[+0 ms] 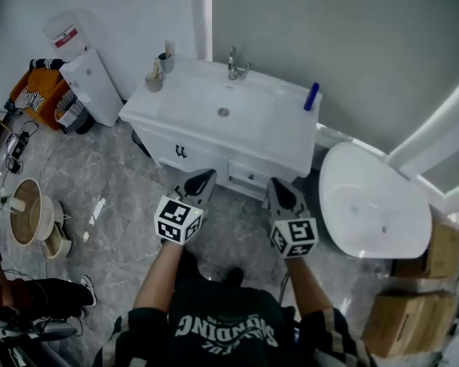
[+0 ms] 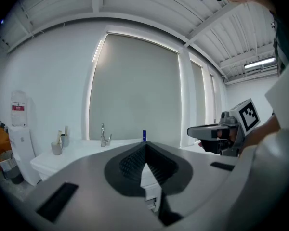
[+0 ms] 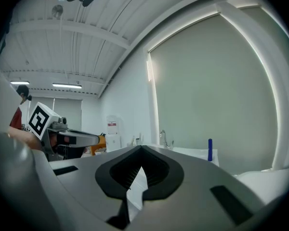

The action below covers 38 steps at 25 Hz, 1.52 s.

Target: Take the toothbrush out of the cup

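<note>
The left gripper's (image 2: 144,146) jaws are pressed together at the tips with nothing between them. The right gripper's (image 3: 140,148) jaws are pressed together too, also empty. In the head view both grippers, left (image 1: 206,177) and right (image 1: 275,183), are level with each other and apart, in front of the vanity (image 1: 287,140) and touching nothing. The sink (image 1: 223,112) and tap (image 1: 236,65) are ahead of them. 2 cups, beige (image 1: 154,82) and grey (image 1: 167,63), stand at the vanity's back left corner, well apart from both grippers. Each holds an upright handle, too small to tell which is the toothbrush. A blue stick (image 1: 312,96) stands near the right edge. A white tub (image 1: 375,205) is just right of the vanity.
</note>
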{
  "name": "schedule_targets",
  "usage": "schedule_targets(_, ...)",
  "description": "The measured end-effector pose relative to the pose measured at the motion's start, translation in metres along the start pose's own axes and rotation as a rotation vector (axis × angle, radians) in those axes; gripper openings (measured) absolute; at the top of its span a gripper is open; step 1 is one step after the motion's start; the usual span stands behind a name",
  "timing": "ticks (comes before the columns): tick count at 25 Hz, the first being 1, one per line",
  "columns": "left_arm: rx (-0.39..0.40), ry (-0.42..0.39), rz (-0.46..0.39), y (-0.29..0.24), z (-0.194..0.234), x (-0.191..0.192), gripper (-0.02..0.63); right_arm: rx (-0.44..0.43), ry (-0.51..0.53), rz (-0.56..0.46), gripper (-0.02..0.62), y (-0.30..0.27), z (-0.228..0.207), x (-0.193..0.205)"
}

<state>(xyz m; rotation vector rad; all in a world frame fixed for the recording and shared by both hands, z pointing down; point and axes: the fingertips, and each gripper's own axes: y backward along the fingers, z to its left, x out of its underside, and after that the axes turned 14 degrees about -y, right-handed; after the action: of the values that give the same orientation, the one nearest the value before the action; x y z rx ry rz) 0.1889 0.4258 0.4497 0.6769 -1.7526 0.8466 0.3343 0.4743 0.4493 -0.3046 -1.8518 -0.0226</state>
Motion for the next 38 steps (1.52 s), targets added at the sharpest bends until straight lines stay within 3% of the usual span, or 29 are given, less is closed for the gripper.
schedule_targets(8, 0.008, 0.004, -0.008, 0.001, 0.062, 0.024, -0.002, 0.004, -0.001, -0.005, -0.002, -0.062, 0.034, 0.004)
schedule_targets(25, 0.146, -0.016, -0.021, -0.015, 0.273, 0.071, -0.002, 0.119, 0.005, -0.025, -0.002, -0.255, 0.132, 0.002)
schedule_targets(29, 0.181, -0.013, -0.023, -0.012, 0.303, 0.08, -0.002, 0.15, -0.019, -0.038, -0.002, -0.281, 0.151, 0.002)
schedule_targets(38, 0.175, 0.019, -0.039, -0.018, 0.356, 0.096, -0.002, 0.112, 0.0, -0.017, -0.002, -0.337, 0.184, 0.008)
